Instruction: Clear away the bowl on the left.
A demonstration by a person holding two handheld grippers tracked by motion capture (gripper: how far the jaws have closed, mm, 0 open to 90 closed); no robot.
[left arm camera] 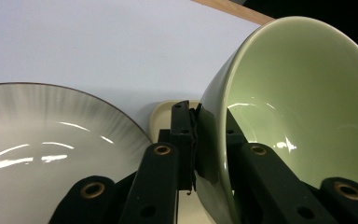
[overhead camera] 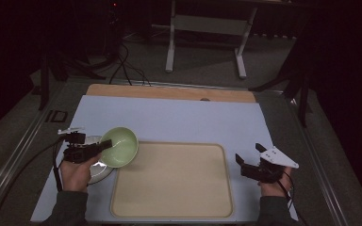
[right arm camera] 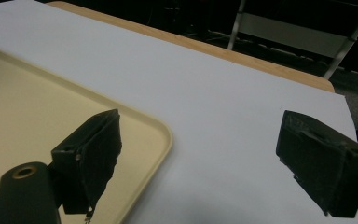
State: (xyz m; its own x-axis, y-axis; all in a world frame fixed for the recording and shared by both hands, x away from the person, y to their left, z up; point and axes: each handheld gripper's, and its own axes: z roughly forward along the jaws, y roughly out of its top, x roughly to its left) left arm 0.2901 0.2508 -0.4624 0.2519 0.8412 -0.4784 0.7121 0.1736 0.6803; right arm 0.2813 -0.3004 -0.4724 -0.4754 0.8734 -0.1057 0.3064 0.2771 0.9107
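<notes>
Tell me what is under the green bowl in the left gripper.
The green bowl, pinched at its rim by the left gripper, hangs tilted over the white plate and tray edge. The bowl covers part of the plate.

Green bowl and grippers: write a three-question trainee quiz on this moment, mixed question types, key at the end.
1. True or false: the left gripper is clamped on the wall of the green bowl.
2. Multiple choice: what lies beneath the left gripper in the high view? A) a white plate B) a red cup C) a folded towel
3. Fill in: the right gripper hovers with its jaws ____ just right of the beige tray.

Key
1. True: one jaw sits inside the rim, one outside, and the bowl hangs tilted.
2. A.
3. Open, with nothing between them.
</notes>
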